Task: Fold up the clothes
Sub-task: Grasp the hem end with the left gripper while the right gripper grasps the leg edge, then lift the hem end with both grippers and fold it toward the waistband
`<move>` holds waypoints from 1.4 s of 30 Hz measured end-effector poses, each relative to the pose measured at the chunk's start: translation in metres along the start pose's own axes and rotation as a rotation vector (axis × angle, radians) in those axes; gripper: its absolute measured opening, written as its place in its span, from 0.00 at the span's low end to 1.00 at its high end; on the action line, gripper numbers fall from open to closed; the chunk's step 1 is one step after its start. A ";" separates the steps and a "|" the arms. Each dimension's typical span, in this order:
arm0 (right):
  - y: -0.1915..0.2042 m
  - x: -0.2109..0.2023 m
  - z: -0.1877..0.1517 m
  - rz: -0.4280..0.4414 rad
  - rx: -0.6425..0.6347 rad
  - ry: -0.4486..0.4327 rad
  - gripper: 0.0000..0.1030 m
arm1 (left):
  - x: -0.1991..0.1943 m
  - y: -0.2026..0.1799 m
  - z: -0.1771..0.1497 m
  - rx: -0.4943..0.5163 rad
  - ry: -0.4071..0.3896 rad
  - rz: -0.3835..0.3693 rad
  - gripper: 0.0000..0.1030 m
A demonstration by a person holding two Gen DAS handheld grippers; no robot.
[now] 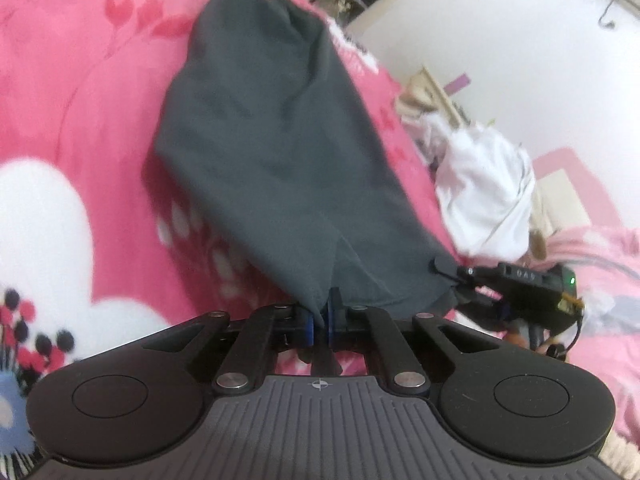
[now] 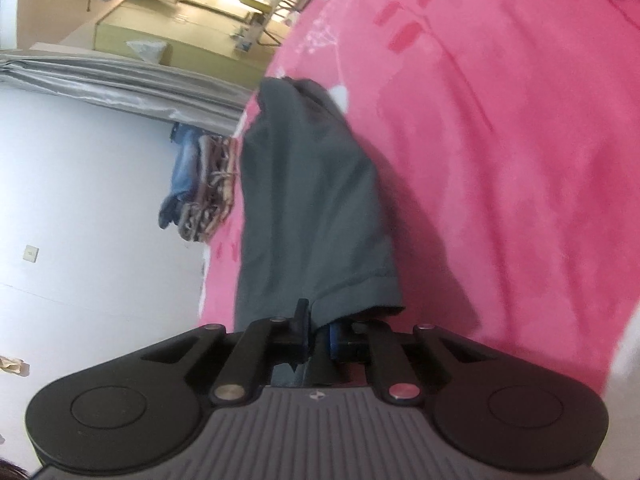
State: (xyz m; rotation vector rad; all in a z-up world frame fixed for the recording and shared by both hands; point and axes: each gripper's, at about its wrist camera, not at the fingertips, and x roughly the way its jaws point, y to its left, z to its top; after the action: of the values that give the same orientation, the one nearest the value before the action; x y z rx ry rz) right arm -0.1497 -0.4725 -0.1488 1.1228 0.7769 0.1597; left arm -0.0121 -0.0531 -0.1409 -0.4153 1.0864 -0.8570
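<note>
Both angled downward, the left gripper and right gripper each pinch a near hem corner of the dark grey garment, which stretches away over the pink blanket.

Pink floral blanket under dark grey garment.

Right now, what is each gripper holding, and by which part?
Both hold the dark grey garment by its near hemmed edge: the left gripper pinches one spot, the right gripper another further along, near a corner.
</note>
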 end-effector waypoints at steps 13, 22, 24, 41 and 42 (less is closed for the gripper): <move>0.079 0.019 0.059 0.133 -0.087 -0.072 0.09 | -0.034 -0.011 0.066 -0.034 -0.201 -0.080 0.04; 0.115 0.079 0.123 0.145 -0.100 -0.090 0.09 | -0.008 0.020 0.144 -0.110 -0.258 -0.095 0.04; 0.119 0.096 0.139 0.143 -0.098 -0.096 0.09 | 0.001 0.029 0.163 -0.126 -0.269 -0.094 0.04; 0.103 0.240 0.261 0.119 -0.052 -0.095 0.09 | 0.089 0.100 0.285 -0.201 -0.296 -0.072 0.04; 0.095 0.247 0.266 0.122 -0.028 -0.101 0.10 | 0.096 0.109 0.289 -0.235 -0.284 -0.088 0.07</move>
State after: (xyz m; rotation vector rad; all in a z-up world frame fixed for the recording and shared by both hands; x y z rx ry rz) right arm 0.2239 -0.5086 -0.1309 1.1433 0.6149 0.2145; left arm 0.3096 -0.0907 -0.1467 -0.7628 0.9114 -0.7231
